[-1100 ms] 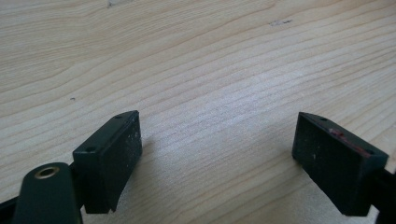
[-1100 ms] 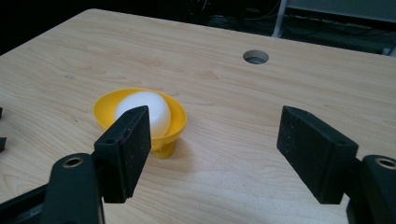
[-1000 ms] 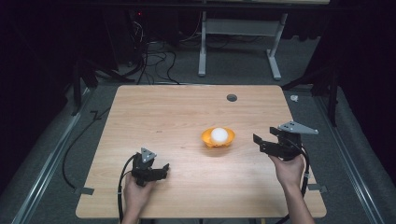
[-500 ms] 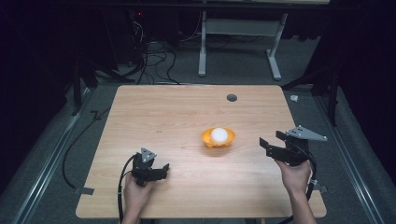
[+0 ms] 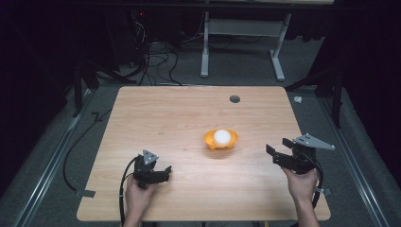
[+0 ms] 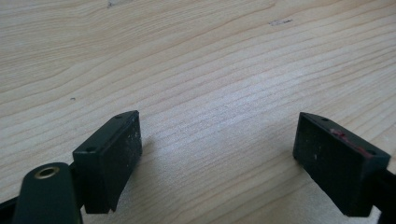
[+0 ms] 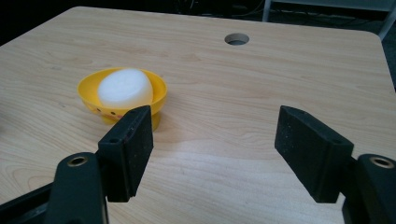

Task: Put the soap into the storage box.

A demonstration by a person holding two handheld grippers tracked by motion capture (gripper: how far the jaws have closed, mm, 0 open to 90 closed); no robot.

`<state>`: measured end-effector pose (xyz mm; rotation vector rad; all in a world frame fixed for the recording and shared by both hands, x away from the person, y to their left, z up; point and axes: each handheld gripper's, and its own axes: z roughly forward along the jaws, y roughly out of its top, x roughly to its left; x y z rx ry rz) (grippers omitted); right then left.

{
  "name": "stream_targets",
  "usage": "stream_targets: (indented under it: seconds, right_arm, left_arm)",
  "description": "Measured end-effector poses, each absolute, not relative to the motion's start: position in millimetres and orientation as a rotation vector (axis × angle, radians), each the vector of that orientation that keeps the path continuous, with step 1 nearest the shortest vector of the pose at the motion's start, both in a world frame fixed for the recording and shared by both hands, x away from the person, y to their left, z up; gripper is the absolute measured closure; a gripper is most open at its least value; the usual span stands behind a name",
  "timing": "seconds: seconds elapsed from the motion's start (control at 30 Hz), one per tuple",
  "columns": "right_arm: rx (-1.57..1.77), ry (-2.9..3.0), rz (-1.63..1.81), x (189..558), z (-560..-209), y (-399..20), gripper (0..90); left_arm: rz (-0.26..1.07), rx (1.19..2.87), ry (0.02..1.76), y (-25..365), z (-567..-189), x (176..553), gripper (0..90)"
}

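A yellow-orange bowl point(image 5: 209, 140) stands a little right of the middle of the wooden table point(image 5: 165, 118) and holds a white rounded object point(image 5: 222, 136). My right gripper point(image 5: 278, 150) hovers right of the bowl, apart from it. In the right gripper view its jaws point(image 7: 215, 149) are spread over bare wood, with the bowl point(image 7: 159, 93) and white object point(image 7: 123, 86) ahead on the left. The jaws have just been closing, with nothing between them. My left gripper point(image 5: 163, 172) sits low near the front left, open point(image 6: 219, 158) over bare wood.
A round cable hole point(image 5: 234, 99) lies in the far part of the table and also shows in the right gripper view point(image 7: 236, 39). Black cables trail from each gripper. A desk frame point(image 5: 241, 42) and loose wires stand on the floor beyond the table.
My right hand has drifted to the right and towards the near edge, away from the bowl. The left hand, bowl and white object have stayed put.
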<state>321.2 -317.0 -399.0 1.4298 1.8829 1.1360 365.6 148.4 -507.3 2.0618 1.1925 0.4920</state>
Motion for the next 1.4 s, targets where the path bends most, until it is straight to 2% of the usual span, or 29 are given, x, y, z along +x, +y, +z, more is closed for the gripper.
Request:
stream_targets:
  seconds: [1.4]
  right_arm:
    - [1.489,1.957,1.098,322.5,-446.0,-304.4,31.1]
  left_arm:
    - [0.493,2.062,1.193,148.4,-507.3,365.4,15.8]
